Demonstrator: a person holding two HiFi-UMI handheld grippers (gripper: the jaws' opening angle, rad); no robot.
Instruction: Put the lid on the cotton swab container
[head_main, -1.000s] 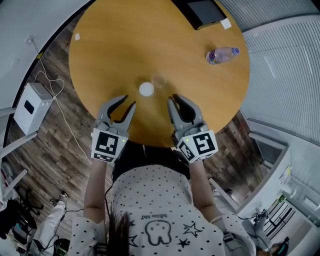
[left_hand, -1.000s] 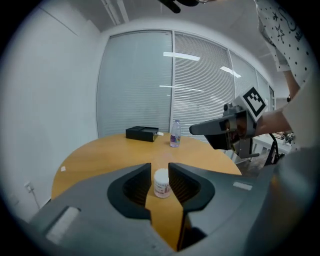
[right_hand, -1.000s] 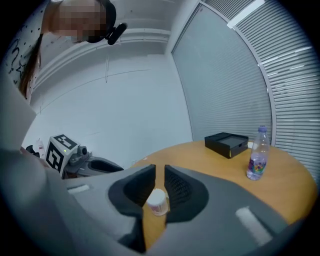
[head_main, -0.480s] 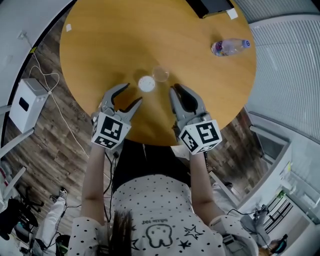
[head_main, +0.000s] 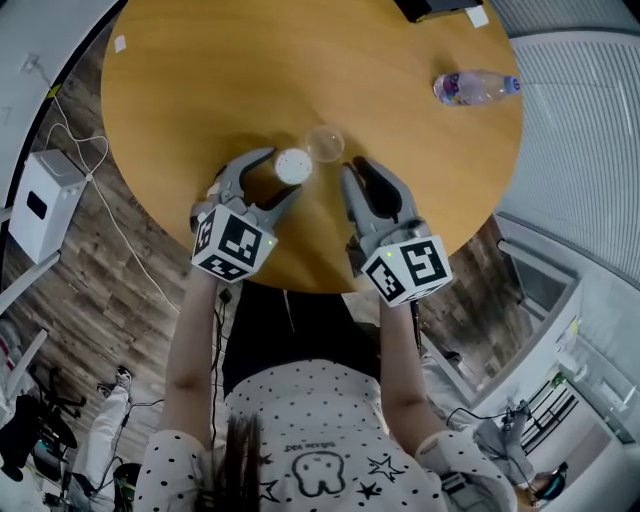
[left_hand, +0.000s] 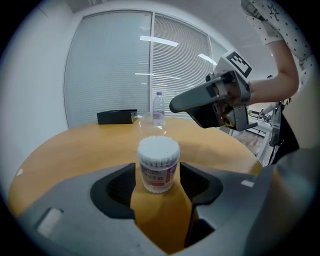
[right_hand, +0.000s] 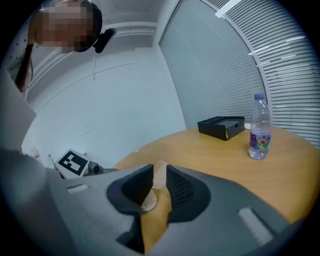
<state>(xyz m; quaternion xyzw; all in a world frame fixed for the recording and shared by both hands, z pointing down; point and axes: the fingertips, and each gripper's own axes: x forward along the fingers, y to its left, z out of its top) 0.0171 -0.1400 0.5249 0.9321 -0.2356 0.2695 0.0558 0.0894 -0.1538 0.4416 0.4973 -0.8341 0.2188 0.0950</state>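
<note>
Nearest, the left tool (head_main: 284, 170) is opening its jaws wide around the upright cotton swab container (left_hand: 158, 164), with the pads just clear of its sides. At its 3 o'clock the right tool (head_main: 353, 165) holds nothing, its jaws only a slit apart. The clear lid (head_main: 325, 143) lies on the counter (head_main: 200, 80) just off the container's 1 o'clock. Farther out at 2 o'clock stands a water bottle (head_main: 475, 87), with a black box (left_hand: 116, 116) near the far edge.

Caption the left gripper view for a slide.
Left gripper's opening jaws flank the white cylindrical cotton swab container on the round wooden table.
</note>
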